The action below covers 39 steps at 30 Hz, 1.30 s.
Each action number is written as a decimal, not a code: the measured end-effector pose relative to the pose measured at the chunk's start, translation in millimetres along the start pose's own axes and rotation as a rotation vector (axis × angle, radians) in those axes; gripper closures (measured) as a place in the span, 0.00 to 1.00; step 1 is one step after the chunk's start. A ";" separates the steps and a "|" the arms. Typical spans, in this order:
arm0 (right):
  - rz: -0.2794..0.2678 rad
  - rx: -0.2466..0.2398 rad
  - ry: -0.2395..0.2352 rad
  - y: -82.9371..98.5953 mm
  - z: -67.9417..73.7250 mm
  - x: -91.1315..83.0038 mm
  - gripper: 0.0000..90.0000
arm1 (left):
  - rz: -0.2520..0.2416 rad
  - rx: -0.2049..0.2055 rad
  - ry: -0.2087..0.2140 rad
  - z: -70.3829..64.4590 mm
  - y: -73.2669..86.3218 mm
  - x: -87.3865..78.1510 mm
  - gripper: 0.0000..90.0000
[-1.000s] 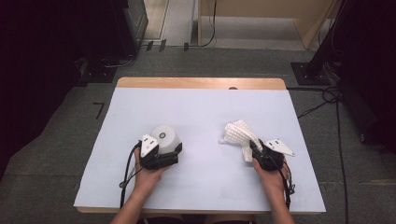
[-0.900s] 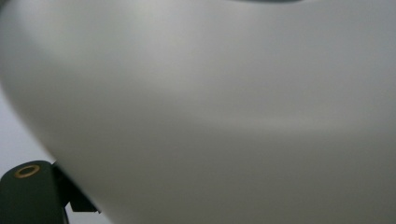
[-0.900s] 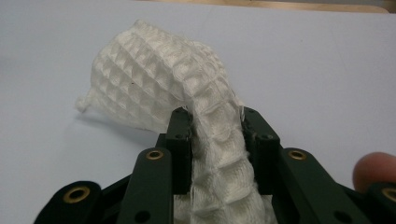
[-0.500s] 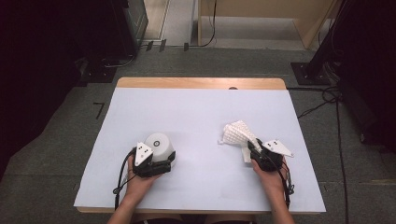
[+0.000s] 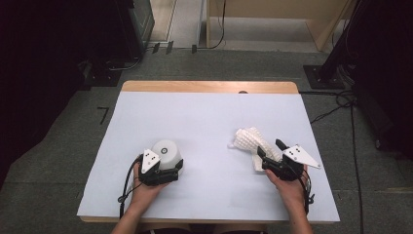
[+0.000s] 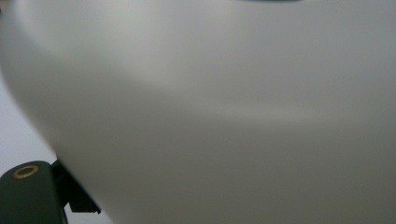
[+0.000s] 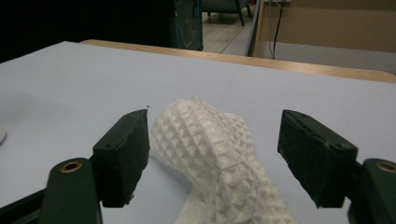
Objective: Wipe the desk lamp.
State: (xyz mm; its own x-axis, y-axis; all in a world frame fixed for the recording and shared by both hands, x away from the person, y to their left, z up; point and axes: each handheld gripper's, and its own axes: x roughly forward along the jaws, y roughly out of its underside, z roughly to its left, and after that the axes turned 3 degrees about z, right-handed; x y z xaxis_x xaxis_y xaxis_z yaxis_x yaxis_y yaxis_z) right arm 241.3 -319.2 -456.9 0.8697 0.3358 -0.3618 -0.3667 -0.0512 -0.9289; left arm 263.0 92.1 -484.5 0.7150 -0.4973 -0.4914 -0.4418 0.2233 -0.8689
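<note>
The left gripper [image 5: 163,170] sits at the lower left of the high view, pressed up against an upturned white bowl [image 5: 166,153]. Over the last second it has slid down and left toward the near table edge, and the bowl has come along with it. In the left gripper view the bowl's smooth wall [image 6: 210,116] takes up nearly the whole frame, with one black jaw just visible at the lower left corner. The other jaw is hidden, so I cannot tell whether this gripper is clamped on the bowl or merely set against it.

The right gripper [image 5: 271,155] is at the lower right of the high view and has barely shifted. Its jaws stand wide apart, one on each side of a crumpled white cloth [image 7: 210,154] with a waffle weave. In the right gripper view the cloth lies between the jaws, seemingly touching neither. In the high view the cloth [image 5: 248,141] lies right of centre on the pale table [image 5: 204,117].

Judging from this, the bowl is being drawn toward the person, while the cloth is lined up to be pinched but not yet held.
</note>
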 end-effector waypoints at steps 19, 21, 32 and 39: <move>0.153 -0.077 -0.013 -4.9 13.2 40.9 0.30 | -0.043 -0.045 0.120 8.6 1.1 -3.2 0.00; 0.181 -0.088 0.000 -2.0 12.4 45.0 0.30 | -0.049 -0.051 0.131 10.1 1.5 -3.9 0.00; 0.325 -0.062 0.100 15.7 1.0 62.7 0.75 | -0.060 0.006 0.044 0.7 3.4 -9.1 0.07; 0.188 -0.033 -0.015 0.0 13.6 44.9 0.87 | -0.046 0.070 0.053 -6.8 -2.8 -4.5 0.08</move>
State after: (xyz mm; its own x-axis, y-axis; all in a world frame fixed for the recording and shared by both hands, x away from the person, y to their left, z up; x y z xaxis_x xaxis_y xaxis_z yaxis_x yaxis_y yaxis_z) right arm 275.8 -291.3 -472.1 0.7817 0.3309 -0.5287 -0.5115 -0.1451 -0.8470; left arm 257.4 87.9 -479.5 0.7034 -0.5515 -0.4484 -0.3686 0.2565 -0.8935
